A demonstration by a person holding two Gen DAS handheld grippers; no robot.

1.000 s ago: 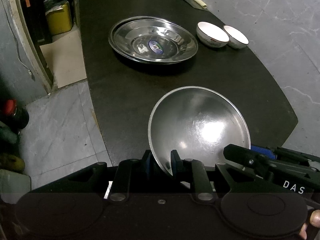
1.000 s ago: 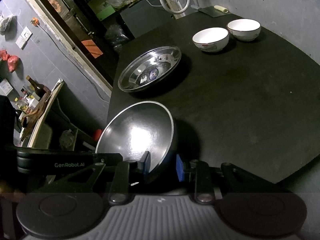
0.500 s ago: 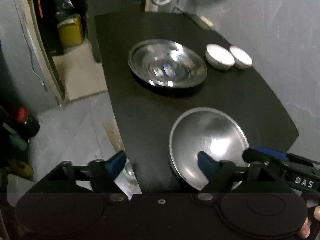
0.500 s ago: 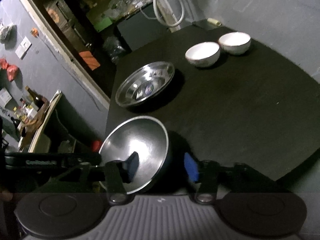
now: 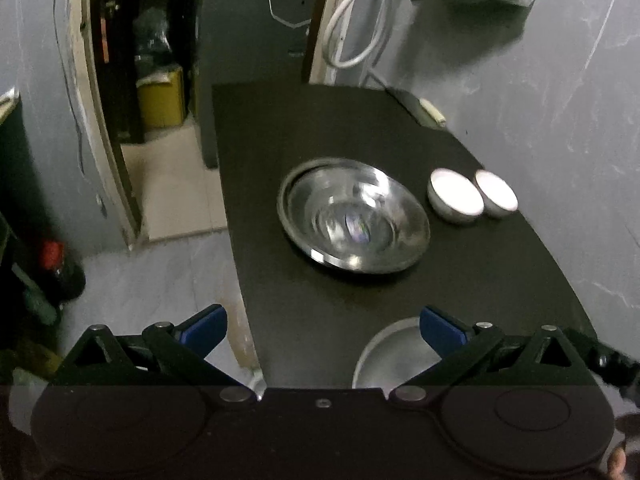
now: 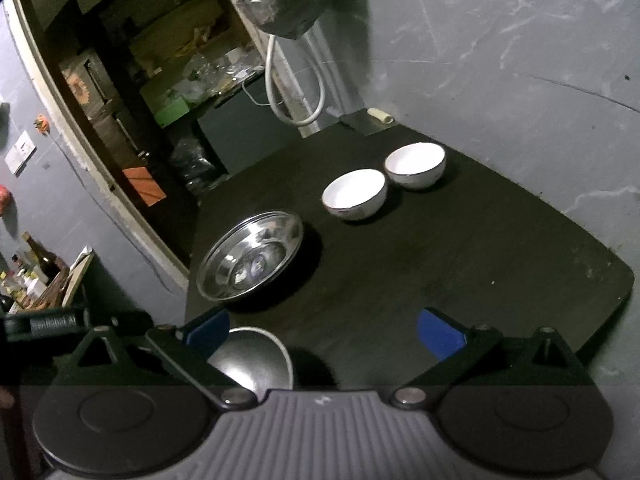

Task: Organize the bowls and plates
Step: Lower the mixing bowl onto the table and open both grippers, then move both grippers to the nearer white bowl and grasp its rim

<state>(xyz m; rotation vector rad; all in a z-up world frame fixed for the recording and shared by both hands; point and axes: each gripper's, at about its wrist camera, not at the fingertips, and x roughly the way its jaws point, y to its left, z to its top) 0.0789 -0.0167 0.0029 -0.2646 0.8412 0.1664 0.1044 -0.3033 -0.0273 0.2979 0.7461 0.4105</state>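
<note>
With both tools spread wide and opening, empty, the small steel bowl (image 5: pixel 394 354) sits on the desk (image 5: pixel 340 292) just below left tool (image 5: pixel 322 330) and right tool (image 6: pixel 322 330).

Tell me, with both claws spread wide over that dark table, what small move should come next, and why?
Probably reach the right claw forward to the nearer white bowl. Both claws' jaws are opening with nothing gripped, and the steel bowl rests on the dark table below them. The two white bowls sit apart, side by side, unstacked; the left claw is free too.
</note>
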